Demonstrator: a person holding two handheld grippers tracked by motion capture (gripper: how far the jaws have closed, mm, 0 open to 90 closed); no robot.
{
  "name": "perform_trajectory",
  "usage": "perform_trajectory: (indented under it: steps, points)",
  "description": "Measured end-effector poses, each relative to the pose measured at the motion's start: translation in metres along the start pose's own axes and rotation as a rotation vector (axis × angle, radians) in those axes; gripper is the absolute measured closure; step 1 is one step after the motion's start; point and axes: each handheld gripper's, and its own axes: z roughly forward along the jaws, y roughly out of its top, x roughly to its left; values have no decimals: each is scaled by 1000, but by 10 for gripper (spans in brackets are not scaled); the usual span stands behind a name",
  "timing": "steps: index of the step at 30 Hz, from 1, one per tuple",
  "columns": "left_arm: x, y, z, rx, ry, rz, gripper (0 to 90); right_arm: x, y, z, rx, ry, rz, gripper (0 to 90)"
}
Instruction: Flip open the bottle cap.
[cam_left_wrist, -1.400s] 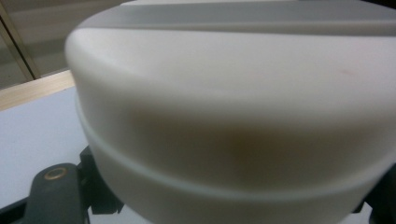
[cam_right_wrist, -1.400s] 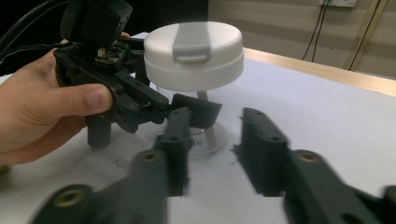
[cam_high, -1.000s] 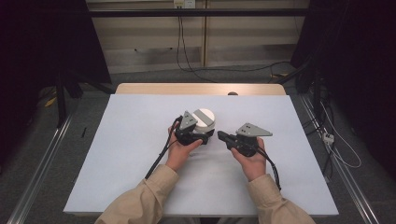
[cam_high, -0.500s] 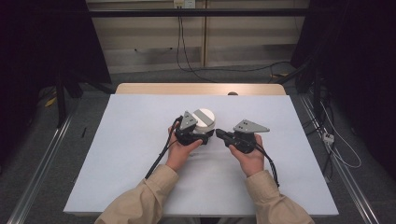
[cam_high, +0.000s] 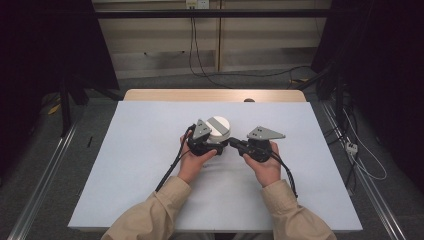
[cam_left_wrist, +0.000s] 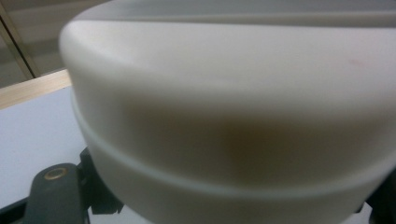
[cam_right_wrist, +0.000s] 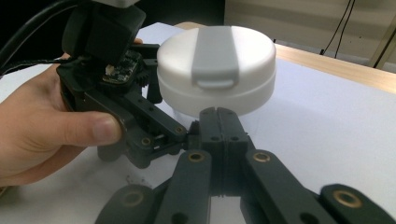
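A round white container with a grey flip tab on its lid stands at the middle of the white table top. My left gripper has its jaws spread around the container's lower part and holds it. In the left gripper view the container sits right against the camera, with a jaw at each bottom corner. My right gripper is shut with nothing in it. In the right gripper view its tips meet just under the front of the container, below the grey tab.
A wooden strip runs along the table's far edge. Black cables trail from both grippers toward the person. Dark stands and floor cables lie beyond the table. The white surface is bare to the left and right of the hands.
My right gripper has slid left until its shut tips reach the container. The left gripper and the container have stayed in place.
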Motion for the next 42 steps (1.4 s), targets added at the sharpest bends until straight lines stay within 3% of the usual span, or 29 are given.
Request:
perform_trajectory:
  steps: [11, 42]
  points:
    - [0, 0, 0, 3, 2, 1, 187, 0, 3, 7, 12, -8, -16, 900]
    - [0, 0, 0, 11, 3, 11, 188, 5, 20, 7, -24, -6, -25, 900]
